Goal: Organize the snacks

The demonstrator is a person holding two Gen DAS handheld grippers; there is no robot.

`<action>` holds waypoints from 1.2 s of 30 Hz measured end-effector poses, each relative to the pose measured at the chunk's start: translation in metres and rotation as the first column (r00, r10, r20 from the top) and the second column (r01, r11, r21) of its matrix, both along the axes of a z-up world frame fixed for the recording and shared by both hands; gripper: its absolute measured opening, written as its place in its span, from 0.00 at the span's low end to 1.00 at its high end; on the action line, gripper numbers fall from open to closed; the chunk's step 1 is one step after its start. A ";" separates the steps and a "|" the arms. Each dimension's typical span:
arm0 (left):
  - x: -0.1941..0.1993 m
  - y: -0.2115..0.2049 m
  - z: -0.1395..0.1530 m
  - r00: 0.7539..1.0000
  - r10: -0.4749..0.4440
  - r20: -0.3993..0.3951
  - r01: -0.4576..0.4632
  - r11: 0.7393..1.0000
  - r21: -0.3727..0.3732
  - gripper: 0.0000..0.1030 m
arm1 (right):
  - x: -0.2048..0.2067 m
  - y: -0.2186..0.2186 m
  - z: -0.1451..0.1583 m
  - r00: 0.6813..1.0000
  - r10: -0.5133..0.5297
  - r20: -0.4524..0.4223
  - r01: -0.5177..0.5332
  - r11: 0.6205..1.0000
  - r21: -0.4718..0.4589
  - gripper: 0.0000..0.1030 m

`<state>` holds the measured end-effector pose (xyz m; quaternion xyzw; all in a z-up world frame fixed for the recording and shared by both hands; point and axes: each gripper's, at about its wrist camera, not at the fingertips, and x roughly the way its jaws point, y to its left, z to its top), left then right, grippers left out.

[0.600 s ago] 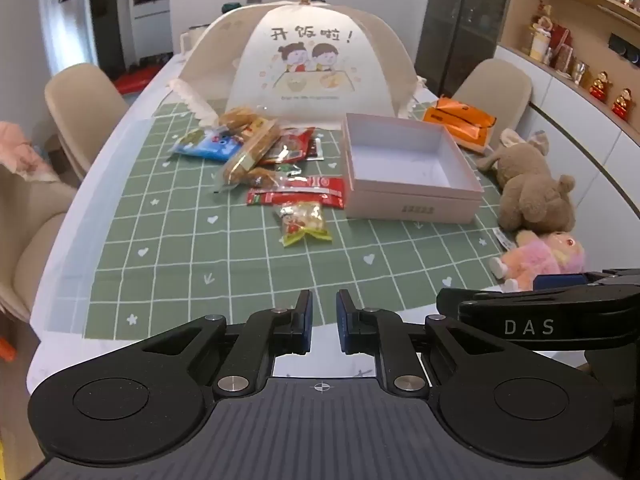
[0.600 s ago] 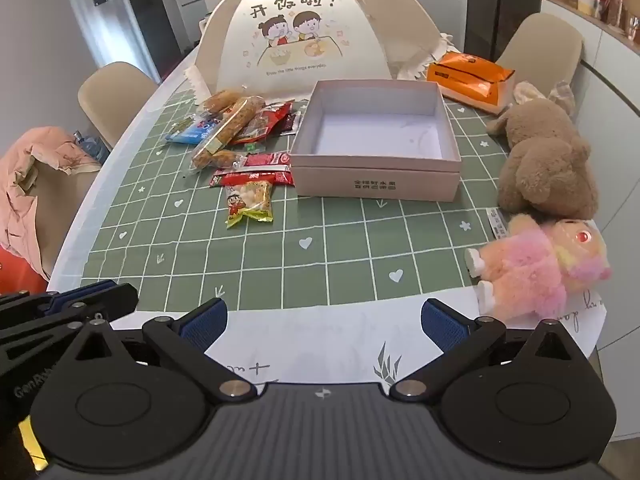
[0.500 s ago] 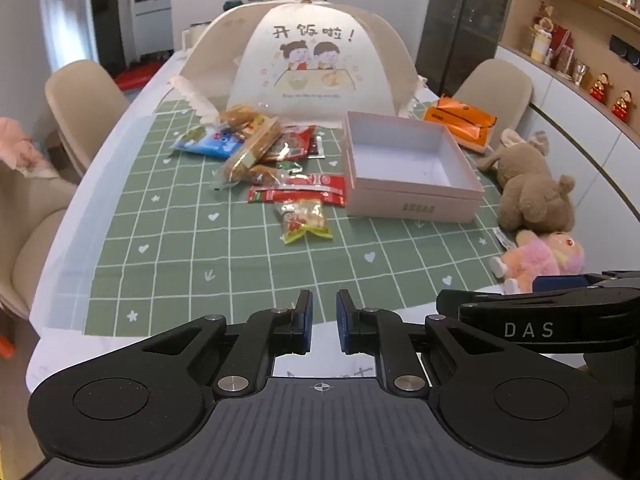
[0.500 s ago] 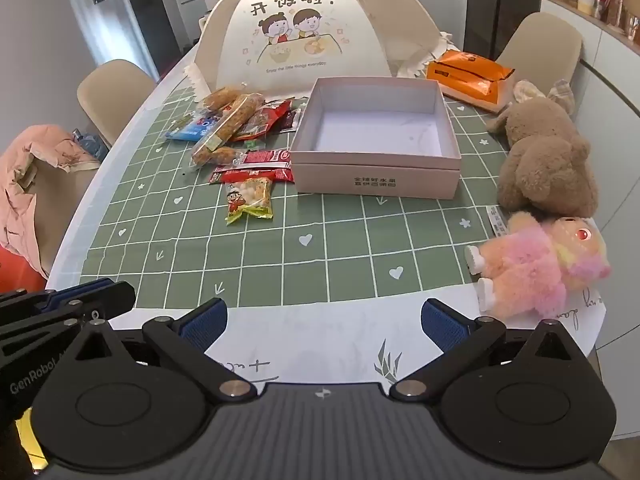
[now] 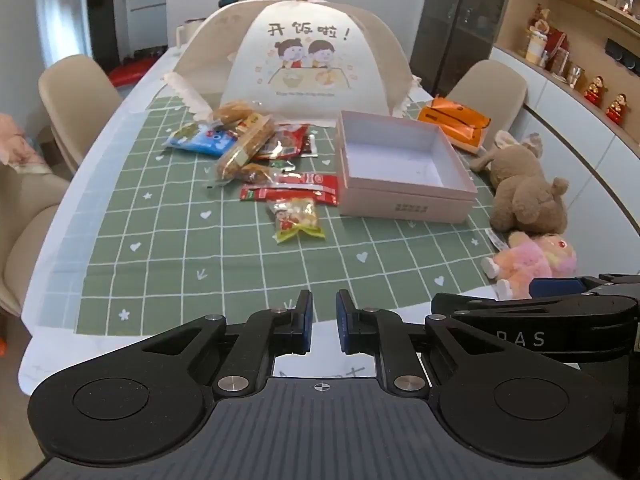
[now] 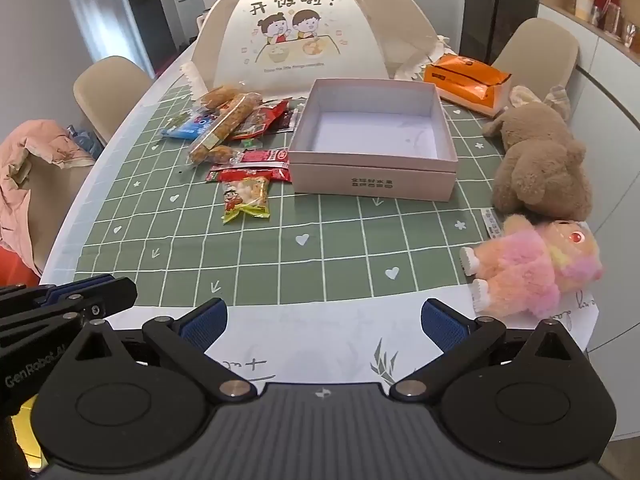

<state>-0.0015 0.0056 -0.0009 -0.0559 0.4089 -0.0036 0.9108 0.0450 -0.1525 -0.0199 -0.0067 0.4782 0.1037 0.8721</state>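
While both grippers hang over the near edge of the table (image 6: 328,344), neither of them holds or touches anything. The left gripper (image 5: 321,322) has its two fingers drawn almost together, with only a thin gap between the blue pads, and nothing sits in that gap. The right gripper (image 6: 324,322) has its fingers spread as wide as they go, and only the white table edge shows between them. In the left wrist view the right gripper appears as a black body at the lower right; in the right wrist view the left gripper appears at the lower left. All the snacks lie far from both grippers, on the green checked cloth (image 6: 280,248). Nearest to the grippers is a yellow snack packet (image 5: 298,220), well apart from the fingers, ahead and a little left. Just behind it lies a red snack bar wrapper (image 5: 290,190), and farther left is the snack pile (image 5: 244,140) with a long bread pack and a blue packet. The open pink box (image 6: 372,148) stands just right of the red wrapper, and nothing is inside. At the right of the box lie a brown plush toy (image 6: 540,164) and a pink plush toy (image 6: 532,268). Behind the box stand a food cover (image 5: 304,64) and an orange pack (image 6: 466,78).
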 end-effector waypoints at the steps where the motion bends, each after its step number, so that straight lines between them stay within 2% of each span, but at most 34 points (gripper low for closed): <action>1: 0.000 -0.001 0.000 1.000 -0.003 0.000 0.003 1.000 -0.001 0.16 | 0.000 -0.001 0.000 1.000 -0.003 0.000 0.003 1.000 0.000 1.00; 36: -0.001 -0.007 0.002 0.999 -0.041 -0.003 0.041 0.999 -0.024 0.16 | -0.008 -0.008 0.003 0.999 -0.039 0.008 0.039 0.999 -0.003 1.00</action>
